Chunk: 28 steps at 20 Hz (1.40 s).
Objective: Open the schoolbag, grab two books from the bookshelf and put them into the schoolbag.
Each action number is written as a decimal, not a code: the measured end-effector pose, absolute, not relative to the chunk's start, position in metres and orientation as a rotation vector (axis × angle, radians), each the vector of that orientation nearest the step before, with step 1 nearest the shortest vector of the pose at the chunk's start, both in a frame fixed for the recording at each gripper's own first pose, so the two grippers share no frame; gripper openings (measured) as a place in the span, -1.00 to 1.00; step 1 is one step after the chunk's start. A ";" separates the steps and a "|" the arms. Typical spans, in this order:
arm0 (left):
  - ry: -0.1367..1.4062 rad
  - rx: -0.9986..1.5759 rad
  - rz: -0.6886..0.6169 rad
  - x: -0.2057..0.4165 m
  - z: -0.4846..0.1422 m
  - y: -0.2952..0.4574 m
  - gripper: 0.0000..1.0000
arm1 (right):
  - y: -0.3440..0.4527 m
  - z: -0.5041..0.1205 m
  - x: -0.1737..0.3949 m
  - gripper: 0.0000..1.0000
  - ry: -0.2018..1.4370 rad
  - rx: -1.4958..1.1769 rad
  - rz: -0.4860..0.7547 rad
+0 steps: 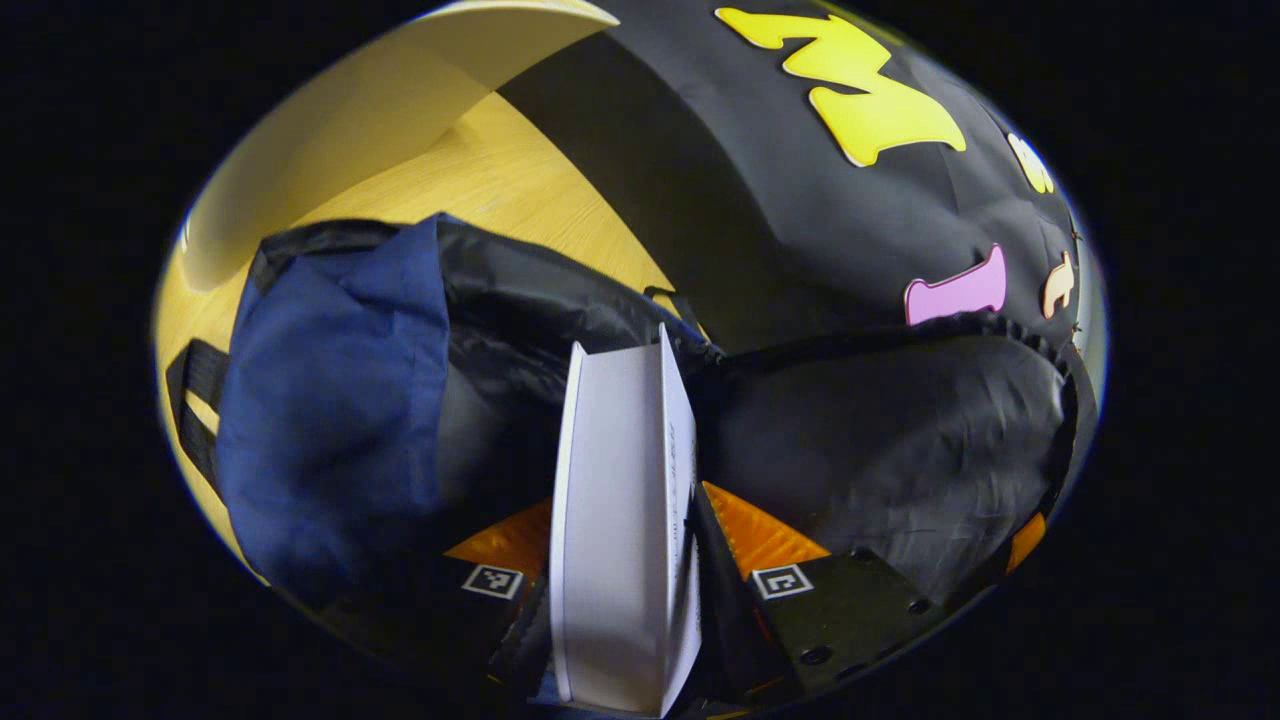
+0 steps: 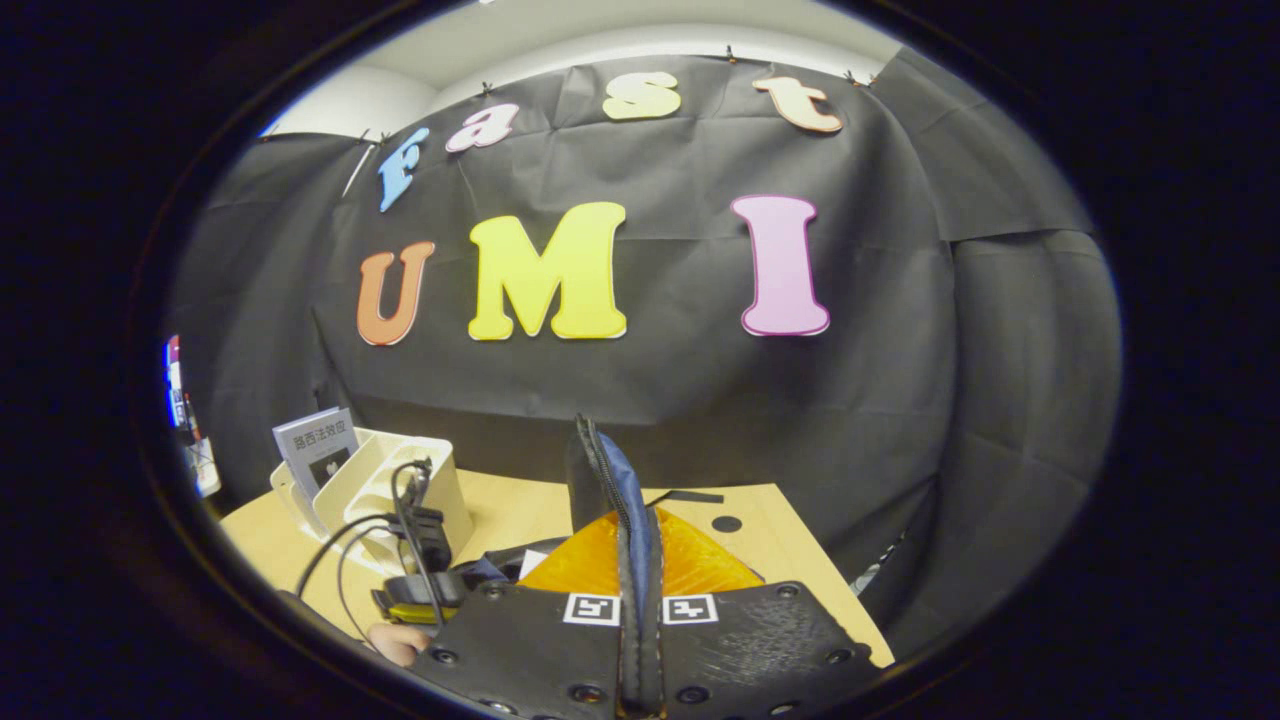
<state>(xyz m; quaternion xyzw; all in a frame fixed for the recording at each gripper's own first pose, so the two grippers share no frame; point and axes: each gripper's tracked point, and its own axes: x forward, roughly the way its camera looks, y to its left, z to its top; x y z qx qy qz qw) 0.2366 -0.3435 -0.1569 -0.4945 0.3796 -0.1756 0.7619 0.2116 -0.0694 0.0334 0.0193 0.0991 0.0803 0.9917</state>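
Note:
A white book (image 1: 620,520) stands edge-on between the fingers of my left gripper (image 1: 632,545), which is shut on it. It is held over the mouth of the blue and black schoolbag (image 1: 330,400), whose black lining (image 1: 520,330) gapes just past the book's far end. In the right gripper view my right gripper (image 2: 640,560) is shut on the bag's zippered blue edge (image 2: 603,470) and holds it upright. To the left stands the white bookshelf (image 2: 400,480) with a grey book (image 2: 318,445) leaning in it. The other gripper (image 2: 420,580) with its cables and a hand (image 2: 395,640) are at the lower left.
The bag lies on a light wooden table (image 2: 770,550) with a small round hole (image 2: 727,523) near its back edge. The black cloth wall rises close behind. A pale curved surface (image 1: 330,110) lies beyond the bag in the left gripper view. Coloured items (image 2: 180,400) sit far left.

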 end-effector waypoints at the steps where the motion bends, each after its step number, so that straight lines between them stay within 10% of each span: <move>1: 0.837 -1.100 -0.384 0.235 -0.161 -0.352 0.46 | -0.070 0.030 0.210 -0.98 0.201 0.038 0.161; 9: 0.892 -1.125 -0.385 0.229 -0.165 -0.347 0.76 | -0.071 0.020 0.212 -0.98 0.220 0.034 0.148; 28: 0.611 -0.475 -0.333 0.177 -0.114 -0.172 0.65 | -0.070 -0.004 0.208 -0.98 0.242 0.026 0.087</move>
